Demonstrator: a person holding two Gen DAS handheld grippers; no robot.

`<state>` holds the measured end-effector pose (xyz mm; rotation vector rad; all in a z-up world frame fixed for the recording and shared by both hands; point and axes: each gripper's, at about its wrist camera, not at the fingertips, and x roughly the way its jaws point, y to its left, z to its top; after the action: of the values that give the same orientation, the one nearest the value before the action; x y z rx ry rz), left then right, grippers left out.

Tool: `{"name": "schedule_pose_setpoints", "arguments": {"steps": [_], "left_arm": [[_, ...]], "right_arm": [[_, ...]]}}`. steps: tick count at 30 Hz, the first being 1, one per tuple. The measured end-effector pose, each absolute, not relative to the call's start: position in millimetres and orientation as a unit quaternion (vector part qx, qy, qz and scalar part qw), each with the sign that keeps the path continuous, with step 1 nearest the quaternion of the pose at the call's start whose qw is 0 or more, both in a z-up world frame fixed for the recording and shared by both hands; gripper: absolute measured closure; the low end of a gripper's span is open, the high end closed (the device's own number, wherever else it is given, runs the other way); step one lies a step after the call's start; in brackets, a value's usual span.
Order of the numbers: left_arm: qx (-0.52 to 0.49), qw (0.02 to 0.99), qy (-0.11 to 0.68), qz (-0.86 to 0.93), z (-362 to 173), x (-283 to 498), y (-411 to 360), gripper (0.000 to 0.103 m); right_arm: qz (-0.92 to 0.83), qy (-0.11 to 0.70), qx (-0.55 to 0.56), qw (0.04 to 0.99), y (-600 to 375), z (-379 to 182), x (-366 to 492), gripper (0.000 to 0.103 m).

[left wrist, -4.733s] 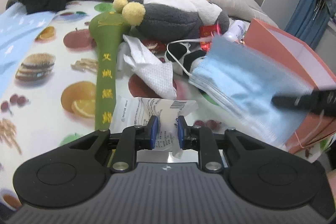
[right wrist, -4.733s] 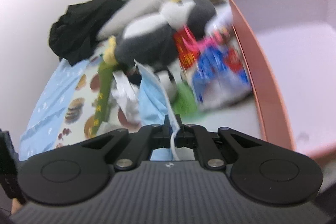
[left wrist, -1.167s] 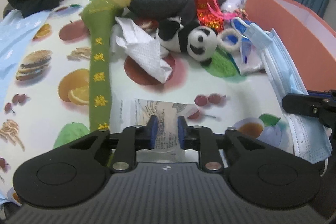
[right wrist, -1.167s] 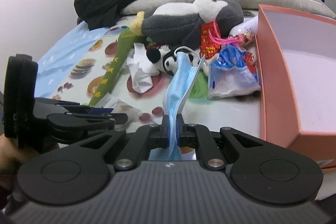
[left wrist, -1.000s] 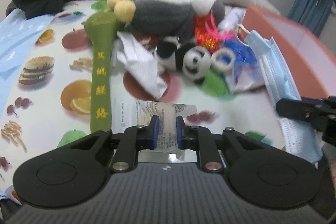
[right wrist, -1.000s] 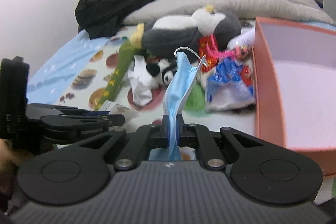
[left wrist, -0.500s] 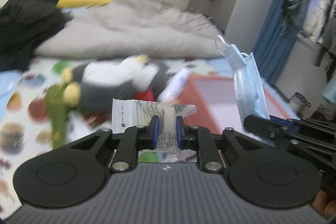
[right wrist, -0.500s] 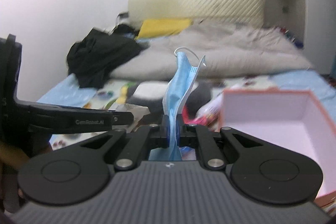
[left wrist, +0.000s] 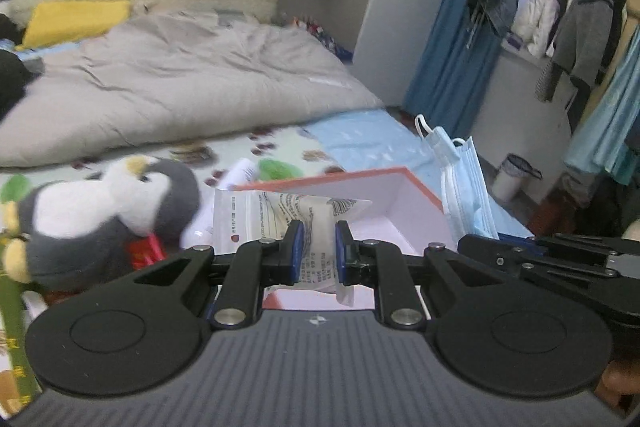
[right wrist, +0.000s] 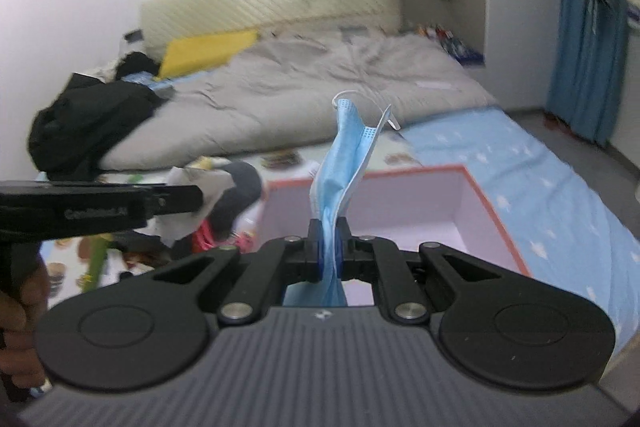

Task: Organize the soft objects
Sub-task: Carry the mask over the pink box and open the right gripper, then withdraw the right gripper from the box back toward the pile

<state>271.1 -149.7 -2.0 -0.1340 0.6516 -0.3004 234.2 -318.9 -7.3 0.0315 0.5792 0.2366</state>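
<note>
Both items were held over the pink box [right wrist: 460, 203] near the bed's [left wrist: 192, 83] right edge. L gripper [left wrist: 316, 255] was clamped on a plastic sachet [left wrist: 280, 211], w/ its long axis running across the jaws. R gripper [right wrist: 329, 249] was pinched shut on a blue face mask [right wrist: 348, 155], long axis upright, ear loop on top. Both should probably be lowered well inside the walls before release, so nothing drapes over the rim.

Left gripper [left wrist: 317, 250]: matte black body, ribbed grey top, two round discs, silver screws, blue pads [left wrist: 297, 247]. Right gripper [right wrist: 329, 251]: same build, small white logo. Pale lettering along side of left gripper.
</note>
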Motion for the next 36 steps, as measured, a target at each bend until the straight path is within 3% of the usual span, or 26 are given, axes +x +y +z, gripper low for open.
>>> {"name": "schedule_pose_setpoints", "arguments": {"steps": [10, 16, 18, 20, 21, 22, 36], "left_arm": [[-0.041, 0.900, 0.399, -0.170, -68, 334, -196, 0.083], [-0.041, 0.894, 0.410, -0.175, -82, 346, -207, 0.083], [-0.042, 0.892, 0.414, -0.179, -84, 346, -206, 0.079], [-0.044, 0.889, 0.418, -0.178, -84, 345, -205, 0.068], [-0.046, 0.891, 0.416, -0.176, -84, 344, -203, 0.058], [-0.045, 0.893, 0.413, -0.175, -80, 340, -201, 0.055], [-0.033, 0.925, 0.336, -0.175, -23, 270, -162, 0.055]], "right_arm": [[0.082, 0.370, 0.036, 0.925, -357, -65, 270, 0.092], [0.068, 0.398, 0.050, 0.913, -368, -87, 272, 0.089], [0.067, 0.400, 0.046, 0.913, -369, -88, 272, 0.085], [0.062, 0.404, 0.049, 0.911, -371, -89, 273, 0.058], [0.061, 0.403, 0.050, 0.912, -372, -89, 272, 0.051], [0.061, 0.400, 0.051, 0.913, -372, -88, 271, 0.046], [0.101, 0.310, 0.061, 0.944, -350, -38, 217, 0.047]]}}
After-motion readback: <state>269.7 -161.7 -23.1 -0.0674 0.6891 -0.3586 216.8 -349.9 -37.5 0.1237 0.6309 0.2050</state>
